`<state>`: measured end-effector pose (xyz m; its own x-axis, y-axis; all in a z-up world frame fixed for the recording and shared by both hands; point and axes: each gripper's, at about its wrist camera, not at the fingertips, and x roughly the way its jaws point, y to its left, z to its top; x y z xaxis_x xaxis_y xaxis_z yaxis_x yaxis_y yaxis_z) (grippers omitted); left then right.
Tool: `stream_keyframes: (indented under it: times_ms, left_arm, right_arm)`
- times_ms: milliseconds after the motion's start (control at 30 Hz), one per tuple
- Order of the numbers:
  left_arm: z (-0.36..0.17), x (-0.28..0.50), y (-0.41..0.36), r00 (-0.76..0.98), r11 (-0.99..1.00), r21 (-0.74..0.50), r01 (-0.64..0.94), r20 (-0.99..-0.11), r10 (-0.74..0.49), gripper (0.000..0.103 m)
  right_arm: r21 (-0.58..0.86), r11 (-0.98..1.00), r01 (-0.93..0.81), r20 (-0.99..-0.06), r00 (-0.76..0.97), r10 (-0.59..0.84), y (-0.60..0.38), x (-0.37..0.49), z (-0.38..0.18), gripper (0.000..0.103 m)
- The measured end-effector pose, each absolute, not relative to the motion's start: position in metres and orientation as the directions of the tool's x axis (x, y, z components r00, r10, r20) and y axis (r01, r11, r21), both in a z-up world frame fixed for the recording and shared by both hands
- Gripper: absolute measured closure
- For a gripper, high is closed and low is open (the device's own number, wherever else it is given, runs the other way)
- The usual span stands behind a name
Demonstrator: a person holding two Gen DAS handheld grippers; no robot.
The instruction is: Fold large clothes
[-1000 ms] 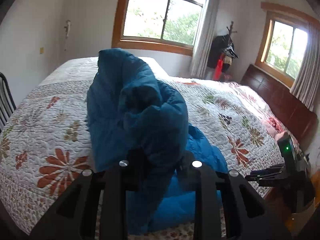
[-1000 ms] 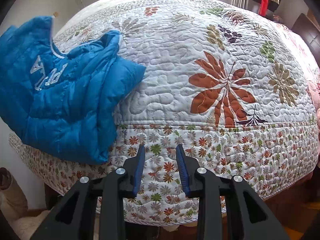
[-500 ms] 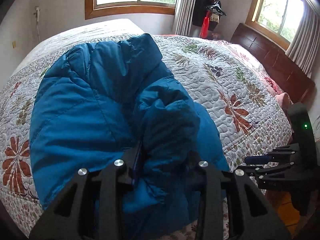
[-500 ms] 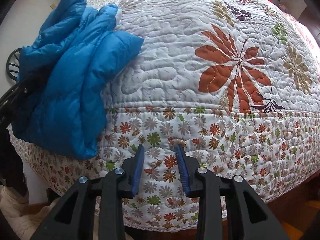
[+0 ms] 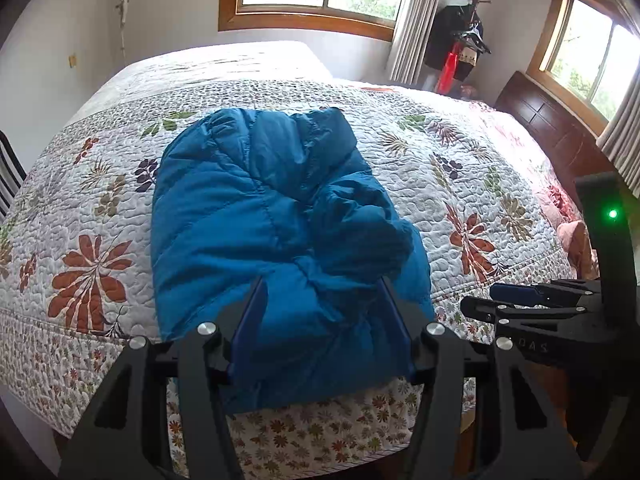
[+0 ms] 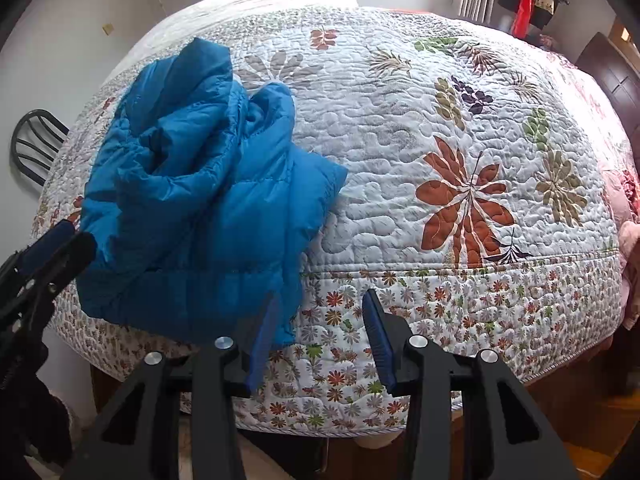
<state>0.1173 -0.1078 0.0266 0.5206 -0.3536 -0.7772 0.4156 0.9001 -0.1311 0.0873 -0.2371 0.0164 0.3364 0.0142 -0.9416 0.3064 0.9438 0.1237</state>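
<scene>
A blue puffer jacket (image 5: pixel 256 220) lies bunched in a rough fold on the floral quilt of the bed (image 5: pixel 460 152), its near edge hanging over the bed's front side. My left gripper (image 5: pixel 322 292) is open, its jaws spread wide just above the jacket's near edge, holding nothing. In the right wrist view the jacket (image 6: pixel 192 200) lies at the left. My right gripper (image 6: pixel 320 312) is open and empty, in front of the quilt's hanging side, just right of the jacket's lower corner. It also shows at the right of the left wrist view (image 5: pixel 480 298).
A dark wooden headboard (image 5: pixel 552 128) stands at the right. A coat rack with dark and red clothes (image 5: pixel 460 48) is by the window. A black chair back (image 6: pixel 32 144) stands at the bed's left side. Pink bedding (image 5: pixel 576 236) lies near the headboard.
My left gripper laid the lifted jacket down on the quilt and opened, letting it go. My right gripper opened wider and moved closer to the jacket's corner.
</scene>
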Motion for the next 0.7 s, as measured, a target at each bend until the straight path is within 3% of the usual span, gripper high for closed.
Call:
stream_keyframes:
  times_ms: [233, 500, 700]
  left_arm:
    - [0.039, 0.124, -0.069, 0.591, 0.946, -0.085, 0.314, -0.762, -0.265, 0.044]
    - [0.029, 0.154, -0.027, 0.624, 0.984, -0.044, 0.174, -0.768, -0.144, 0.043]
    - [0.003, 0.177, -0.017, 0.583, 0.988, -0.031, 0.153, -0.804, -0.116, 0.043]
  right_arm:
    - [0.122, 0.961, 0.248, -0.924, 0.382, 0.018, -0.205, 0.091, 0.038, 0.057]
    - [0.154, 0.976, 0.151, -0.892, 0.447, 0.072, -0.167, 0.131, 0.071, 0.032]
    - [0.185, 0.969, 0.165, -0.919, 0.377, 0.111, -0.161, 0.175, 0.038, 0.031]
